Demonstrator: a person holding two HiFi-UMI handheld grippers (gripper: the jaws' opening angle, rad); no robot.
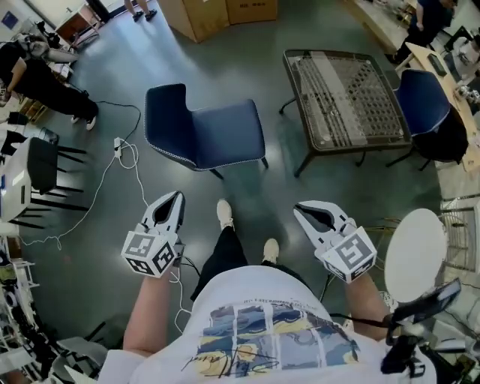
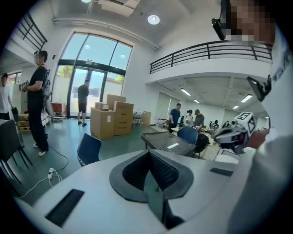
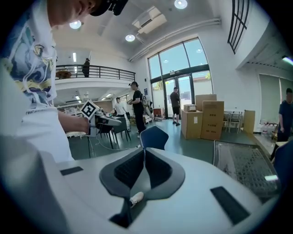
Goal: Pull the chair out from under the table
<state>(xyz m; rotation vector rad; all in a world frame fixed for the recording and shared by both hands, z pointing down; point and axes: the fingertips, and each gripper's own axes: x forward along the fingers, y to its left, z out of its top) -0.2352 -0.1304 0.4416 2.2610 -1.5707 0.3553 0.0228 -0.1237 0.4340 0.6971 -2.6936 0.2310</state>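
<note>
The dark blue chair (image 1: 206, 131) stands on the open floor to the left of the glass-topped metal table (image 1: 345, 97), apart from it, its seat toward the table. Both grippers hover close to my body, well short of the chair. My left gripper (image 1: 172, 201) is shut with nothing in it, and so is my right gripper (image 1: 306, 212). In the left gripper view the closed jaws (image 2: 149, 154) point past the chair (image 2: 89, 148) and the table (image 2: 167, 141). In the right gripper view the jaws (image 3: 144, 151) meet in front of the chair (image 3: 154, 137).
A second blue chair (image 1: 424, 101) sits at the table's right side. Cardboard boxes (image 1: 202, 15) stand at the back. Black chairs (image 1: 45, 169) and a seated person are on the left, with a white cable (image 1: 124, 154) on the floor. A round white top (image 1: 415, 251) is at my right.
</note>
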